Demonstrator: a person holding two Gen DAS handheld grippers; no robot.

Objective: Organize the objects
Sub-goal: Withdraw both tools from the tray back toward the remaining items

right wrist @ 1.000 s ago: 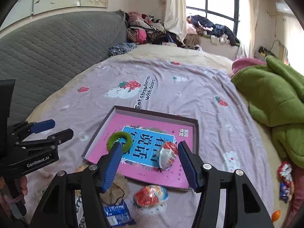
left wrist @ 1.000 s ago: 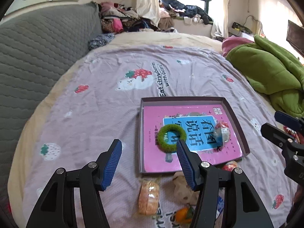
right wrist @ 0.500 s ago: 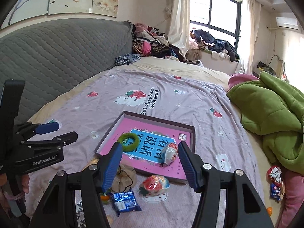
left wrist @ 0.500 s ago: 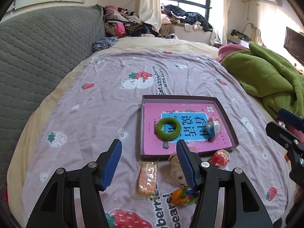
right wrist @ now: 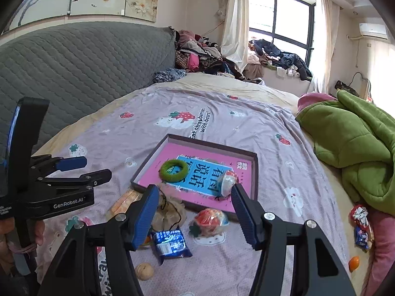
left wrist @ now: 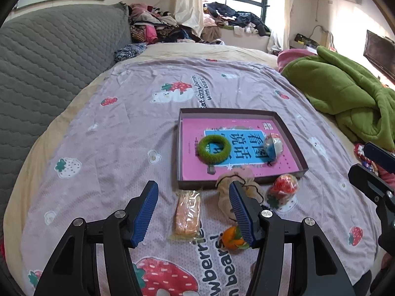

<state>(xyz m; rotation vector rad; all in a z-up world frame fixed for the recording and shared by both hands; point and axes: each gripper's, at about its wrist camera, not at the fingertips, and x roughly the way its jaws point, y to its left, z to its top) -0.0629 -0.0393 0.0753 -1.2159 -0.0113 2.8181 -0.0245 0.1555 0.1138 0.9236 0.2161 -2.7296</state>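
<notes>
Both grippers hung above the near edge of the bed (left wrist: 118,128), released and holding nothing: the left gripper (left wrist: 193,212) with its blue pads spread over the purple strawberry sheet, the right gripper (right wrist: 195,213) likewise spread.

A shallow box (left wrist: 288,133) with a pink book cover as its floor lay near the middle of the bed. Inside it sat a green fuzzy ring (left wrist: 214,148) and a wrapped ball-shaped toy (left wrist: 272,146) toward its right side.

Outside the box, along its near wall, lay a wrapped orange biscuit pack (left wrist: 187,212), a beige drawstring pouch (left wrist: 237,180), a wrapped red ball (left wrist: 284,185) and a small orange (left wrist: 232,241). Nearer the bed's edge lay a blue snack packet (right wrist: 170,243) and a walnut (right wrist: 144,270).

A green quilt (right wrist: 350,148) was heaped at the bed's right side.
</notes>
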